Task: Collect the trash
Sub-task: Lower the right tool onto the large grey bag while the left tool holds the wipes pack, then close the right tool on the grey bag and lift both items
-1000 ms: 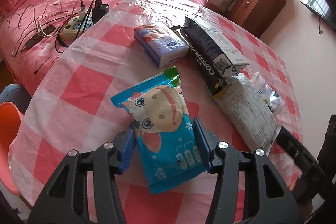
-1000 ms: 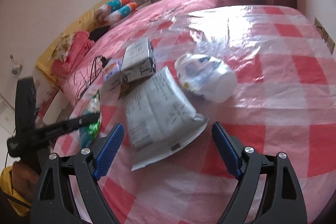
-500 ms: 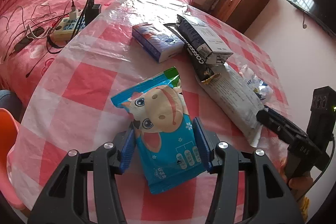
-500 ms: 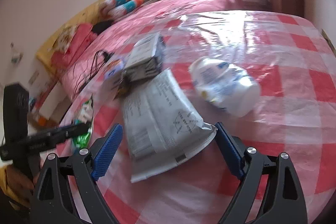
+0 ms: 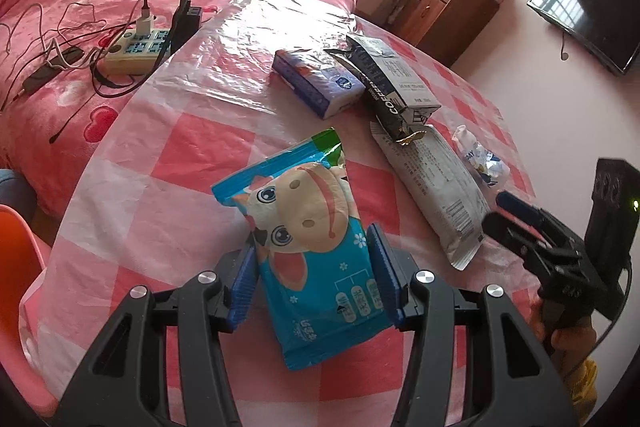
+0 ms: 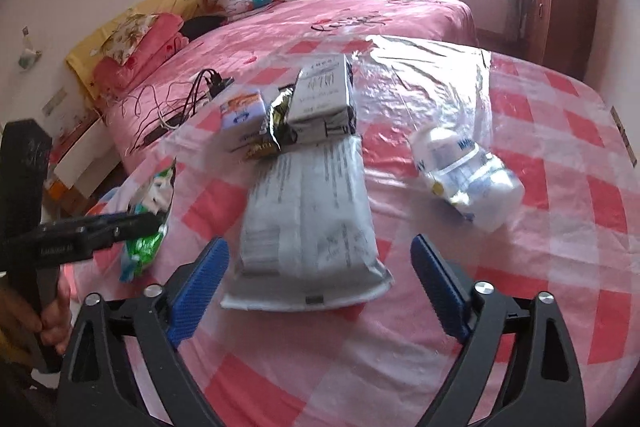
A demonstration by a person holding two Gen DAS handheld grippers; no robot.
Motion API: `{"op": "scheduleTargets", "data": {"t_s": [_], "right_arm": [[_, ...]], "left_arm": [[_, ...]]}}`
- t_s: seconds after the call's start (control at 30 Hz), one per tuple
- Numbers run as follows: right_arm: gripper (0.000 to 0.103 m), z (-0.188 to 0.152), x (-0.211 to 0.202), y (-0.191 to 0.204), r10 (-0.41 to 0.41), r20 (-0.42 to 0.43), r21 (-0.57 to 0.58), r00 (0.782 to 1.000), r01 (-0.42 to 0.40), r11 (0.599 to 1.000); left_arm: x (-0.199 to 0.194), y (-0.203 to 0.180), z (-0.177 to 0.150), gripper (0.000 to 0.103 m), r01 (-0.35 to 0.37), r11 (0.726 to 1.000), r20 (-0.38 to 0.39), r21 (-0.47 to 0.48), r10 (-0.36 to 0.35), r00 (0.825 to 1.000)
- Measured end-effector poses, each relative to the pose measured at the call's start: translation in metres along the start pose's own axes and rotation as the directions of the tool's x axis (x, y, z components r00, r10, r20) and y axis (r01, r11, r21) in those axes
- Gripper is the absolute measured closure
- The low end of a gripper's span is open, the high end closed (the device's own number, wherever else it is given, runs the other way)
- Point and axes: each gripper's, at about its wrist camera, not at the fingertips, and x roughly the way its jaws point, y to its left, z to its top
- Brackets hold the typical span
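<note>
My left gripper (image 5: 316, 275) is shut on the lower half of a blue snack packet with a cartoon cow (image 5: 308, 223), which lies on the pink checked tablecloth (image 5: 160, 155). In the right wrist view, my right gripper (image 6: 320, 267) hangs over the near end of a white-grey packet (image 6: 308, 215). Its jaws are opening wide and the pads stand clear of the packet's sides. Beyond it lie a black coffee bag (image 6: 324, 99), a tissue pack (image 6: 240, 115) and a crumpled clear plastic wrapper (image 6: 468, 175). The left gripper (image 6: 132, 223) shows at the left edge of that view.
A power strip with tangled cables (image 5: 136, 49) sits on the pink bed behind the table. A wooden cabinet (image 5: 448, 11) and a wall screen (image 5: 588, 15) stand at the far right. An orange chair (image 5: 16, 247) is at the table's left edge.
The right gripper's jaws have spread wider and it has swung so the white-grey packet sits centred between them. The left gripper has shifted slightly, still holding the cow packet.
</note>
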Motion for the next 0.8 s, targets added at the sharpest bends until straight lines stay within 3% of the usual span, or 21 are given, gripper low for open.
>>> {"op": "scheduleTargets", "data": {"t_s": [0.17, 0.53, 0.6, 0.8], "right_arm": [[0.009, 0.005, 0.021, 0.010, -0.005, -0.047, 0.001, 0.999, 0.005, 1.000], [0.009, 0.011, 0.046, 0.025, -0.121, -0.097, -0.036, 0.988, 0.118, 0.992], [0.014, 0.010, 0.046, 0.029, -0.152, -0.094, -0.050, 0.984, 0.148, 0.988], [0.023, 0.005, 0.041, 0.028, -0.144, -0.077, -0.028, 0.987, 0.142, 0.989]], "left_arm": [[-0.002, 0.004, -0.002, 0.050, 0.011, 1.000, 0.009, 0.004, -0.011, 1.000], [-0.006, 0.011, -0.005, 0.050, 0.037, 0.999, 0.023, 0.004, -0.037, 0.999], [-0.007, 0.013, -0.006, 0.050, 0.041, 0.999, 0.026, 0.000, -0.041, 0.999], [-0.011, 0.020, -0.009, 0.050, 0.054, 0.998, 0.038, -0.015, -0.053, 0.998]]}}
